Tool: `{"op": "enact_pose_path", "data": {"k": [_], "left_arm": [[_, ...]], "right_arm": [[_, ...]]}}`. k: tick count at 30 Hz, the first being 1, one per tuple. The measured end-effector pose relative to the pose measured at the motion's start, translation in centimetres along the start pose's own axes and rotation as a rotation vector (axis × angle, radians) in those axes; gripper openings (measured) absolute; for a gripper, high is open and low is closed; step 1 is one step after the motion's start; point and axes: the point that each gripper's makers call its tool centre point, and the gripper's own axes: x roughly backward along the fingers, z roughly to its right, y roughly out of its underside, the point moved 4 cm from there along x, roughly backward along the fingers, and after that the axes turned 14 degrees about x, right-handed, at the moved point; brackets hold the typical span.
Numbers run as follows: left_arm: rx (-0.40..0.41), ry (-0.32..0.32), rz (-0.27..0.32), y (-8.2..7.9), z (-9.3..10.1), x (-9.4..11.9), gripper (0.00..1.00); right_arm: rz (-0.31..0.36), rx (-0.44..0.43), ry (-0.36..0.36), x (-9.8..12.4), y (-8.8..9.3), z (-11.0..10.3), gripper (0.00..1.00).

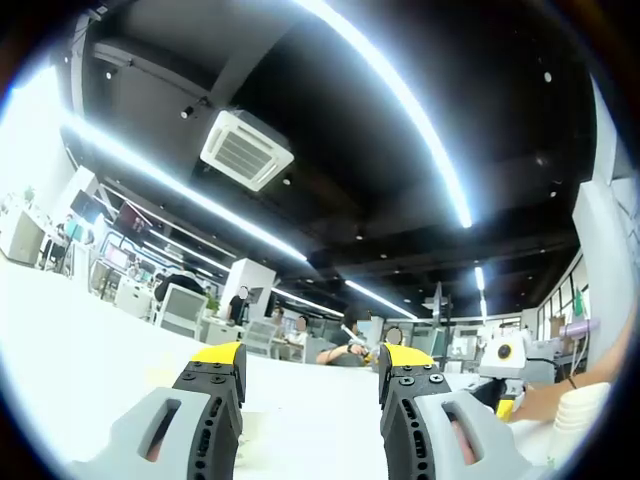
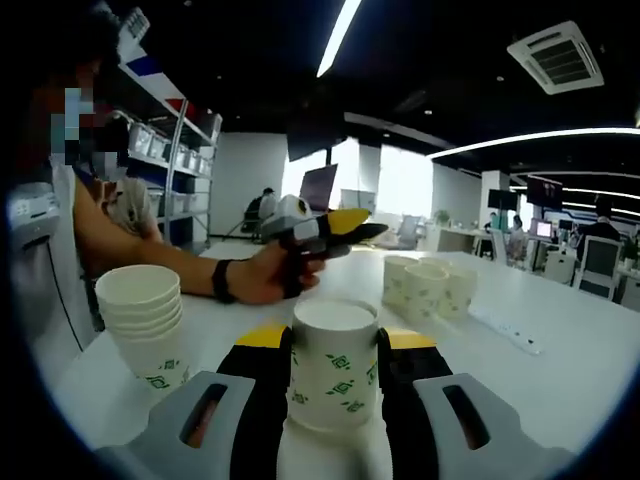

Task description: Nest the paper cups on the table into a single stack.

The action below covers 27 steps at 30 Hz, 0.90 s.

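My right gripper (image 2: 338, 342) is shut on an upright white paper cup (image 2: 335, 372) with green marks, its jaws pressing both sides. To its left stands a stack of several nested cups (image 2: 145, 325). More cups (image 2: 428, 287) sit grouped farther out on the white table (image 2: 560, 370). A hand holds my left gripper (image 2: 345, 230) beyond the held cup. In the left gripper view, my left gripper (image 1: 313, 375) is open with nothing between its jaws and tilted up toward the ceiling. The cup stack (image 1: 578, 418) shows at the right edge, beside the right gripper (image 1: 498, 392).
A white power strip (image 2: 512, 332) lies on the table to the right. The person's forearm (image 2: 160, 258) reaches across behind the stack. Shelving, desks, chairs and other people stand in the office beyond the table.
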Motion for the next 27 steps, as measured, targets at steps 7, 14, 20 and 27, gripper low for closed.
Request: {"op": "enact_pose_path", "data": {"k": [7,14,20,27], "left_arm": [[0.031,0.01,0.031,-1.4,-1.1,-0.2,0.56],[0.126,0.011,0.063,-1.9,-2.7,-0.5,0.54],[0.076,0.044,0.014,-1.3,-2.1,-0.8,0.54],[0.064,0.076,-0.015,-0.6,-1.2,-0.9,0.54]], "right_arm": [[0.011,-0.02,0.025,-0.1,0.9,-0.2,0.37],[0.018,0.007,0.003,0.0,0.3,-0.9,0.37],[-0.013,0.037,-0.038,0.3,1.1,-1.2,0.37],[-0.037,0.033,-0.056,0.6,1.9,-1.0,0.4]]}}
